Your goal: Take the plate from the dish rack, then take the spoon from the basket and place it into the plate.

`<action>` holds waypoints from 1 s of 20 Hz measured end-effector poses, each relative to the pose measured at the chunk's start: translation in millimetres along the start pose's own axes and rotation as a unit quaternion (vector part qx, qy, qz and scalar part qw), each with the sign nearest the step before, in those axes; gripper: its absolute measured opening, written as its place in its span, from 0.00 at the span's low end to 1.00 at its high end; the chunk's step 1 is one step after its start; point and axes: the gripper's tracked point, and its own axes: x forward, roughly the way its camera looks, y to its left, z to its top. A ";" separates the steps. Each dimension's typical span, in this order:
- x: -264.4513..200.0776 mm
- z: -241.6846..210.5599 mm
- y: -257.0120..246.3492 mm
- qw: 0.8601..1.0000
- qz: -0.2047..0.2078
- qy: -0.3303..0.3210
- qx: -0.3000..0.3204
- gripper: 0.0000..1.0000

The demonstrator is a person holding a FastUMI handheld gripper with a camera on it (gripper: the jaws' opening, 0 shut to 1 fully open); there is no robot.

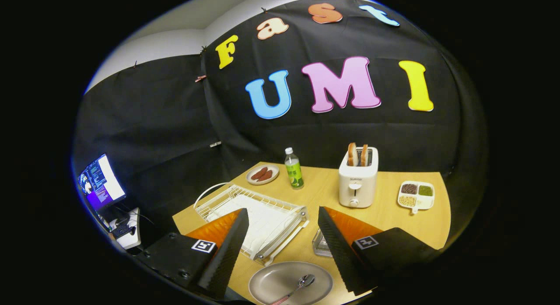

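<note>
The plate (290, 282) sits on the table (389, 217) at the bottom middle of the frame. The spoon (298, 285) lies in the plate, its bowl toward the right and its handle toward the lower left. The gripper (283, 217) hangs above them with its 2 fingers (229, 248) wide apart and nothing between them. The plate shows in the gap between the fingers, low down.

Just above the plate, in the middle of the frame, is the white rack (258, 217). It holds no dishes. A small clear basket (321, 246) peeks out by the right finger, just right of the rack.

Farther up, a green bottle (294, 168) stands near the middle. Left of it is a small dish (262, 174) with 2 brown pieces on it. Right of the bottle is a white toaster (358, 180) with 2 slices of bread (357, 155) sticking up. At the right is a tray (416, 195) with 3 parts, each with different small bits in it.

A lit screen (100, 181) glows at the far left.
</note>
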 end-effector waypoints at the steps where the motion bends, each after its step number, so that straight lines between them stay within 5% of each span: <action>1: -7.0 13.1 -2.8 1.000 -0.015 -0.010 0.002 0.98; 6: -41.3 62.3 -19.1 0.990 -0.115 -0.077 0.015 0.98; 12: -103.8 69.8 -28.9 0.964 -0.240 -0.111 0.029 0.98; 20: -146.1 51.9 -13.7 0.936 -0.326 -0.124 0.043 0.98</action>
